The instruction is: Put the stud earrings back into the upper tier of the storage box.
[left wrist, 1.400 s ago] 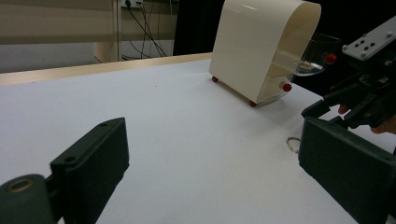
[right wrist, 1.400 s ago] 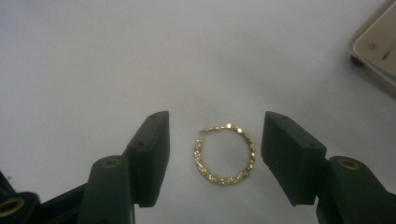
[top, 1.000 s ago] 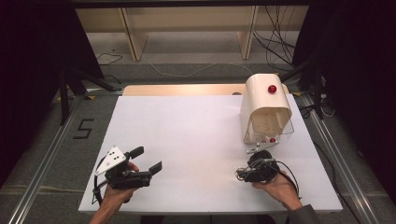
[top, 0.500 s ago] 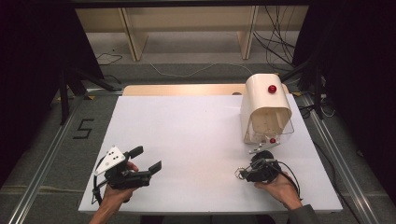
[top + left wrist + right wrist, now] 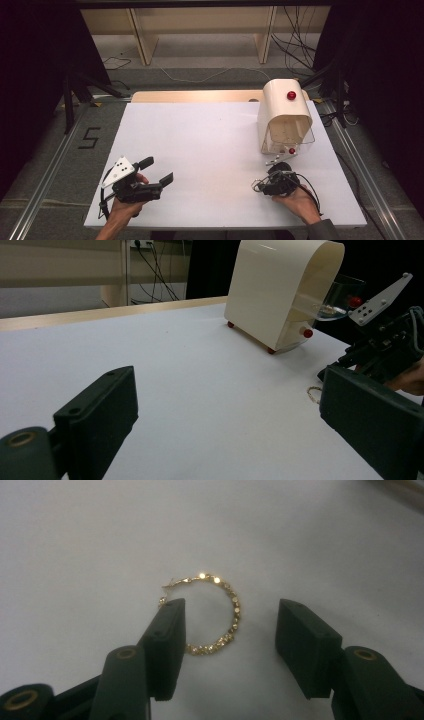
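Note:
A gold hoop earring (image 5: 220, 630) lies flat on the white table (image 5: 210, 150). My right gripper (image 5: 228, 617) points down over it with the jaws on either side of it. The left jaw covers the hoop's left edge and the right jaw stands clear of it. The jaws have just been closing and neither pad presses on the hoop. In the high view the right gripper (image 5: 264, 186) is at the front right. My left gripper (image 5: 159, 170) rests open at the front left with nothing between its jaws, and its own view shows the earring (image 5: 312, 393) beside the right gripper (image 5: 332, 374).
A cream box (image 5: 282, 112) with a rounded top and a red knob (image 5: 290, 95) stands at the back right, with a clear tray (image 5: 302, 137) at its front. A wooden strip (image 5: 195, 96) runs along the table's far edge. Cables lie on the floor beyond.

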Tool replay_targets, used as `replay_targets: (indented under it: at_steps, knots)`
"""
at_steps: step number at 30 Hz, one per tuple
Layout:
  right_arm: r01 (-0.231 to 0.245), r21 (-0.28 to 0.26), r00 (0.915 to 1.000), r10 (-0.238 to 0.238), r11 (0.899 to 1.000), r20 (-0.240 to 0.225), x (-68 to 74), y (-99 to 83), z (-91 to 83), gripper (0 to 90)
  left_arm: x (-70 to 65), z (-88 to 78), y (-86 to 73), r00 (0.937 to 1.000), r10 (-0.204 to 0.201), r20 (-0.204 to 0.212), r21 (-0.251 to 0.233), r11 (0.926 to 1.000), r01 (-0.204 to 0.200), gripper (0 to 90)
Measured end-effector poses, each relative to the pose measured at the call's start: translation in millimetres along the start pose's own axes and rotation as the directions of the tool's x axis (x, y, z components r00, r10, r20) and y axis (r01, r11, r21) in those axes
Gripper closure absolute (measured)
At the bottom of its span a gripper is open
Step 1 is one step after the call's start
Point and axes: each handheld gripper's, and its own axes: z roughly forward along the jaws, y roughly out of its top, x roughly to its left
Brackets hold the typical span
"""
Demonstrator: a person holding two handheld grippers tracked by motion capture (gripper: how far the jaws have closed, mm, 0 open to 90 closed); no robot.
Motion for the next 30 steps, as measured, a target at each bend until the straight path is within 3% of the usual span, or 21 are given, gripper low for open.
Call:
replay_targets:
  at_steps: [3, 10, 24, 30]
  knots:
    - [-0.007, 0.014, 0.9999, 0.007, 1.0, 0.015, 2.1, 0.6, 1.1, 47.7, -0.2, 0.2, -0.1, 1.0, -0.001, 0.001, 0.0, 1.0, 0.001, 8.2]
    - [0.035, 0.017, 0.9975, -0.036, 0.999, 0.061, 5.0, 0.3, 1.5, 55.6, 0.0, 0.4, -0.3, 1.0, -0.001, 0.0, 0.002, 1.0, 0.001, 8.1]
    - [0.045, 0.032, 0.9983, -0.046, 0.998, 0.037, 5.3, -0.9, -0.3, 84.4, 0.4, 0.8, -1.1, 1.0, 0.001, -0.006, 0.008, 1.0, -0.001, 8.1]
    - [0.06, 0.025, 0.9976, -0.061, 0.998, 0.033, 5.4, -1.7, -0.8, 86.5, 0.2, 0.4, -1.0, 1.0, 0.004, -0.008, 0.008, 1.0, -0.004, 8.1]
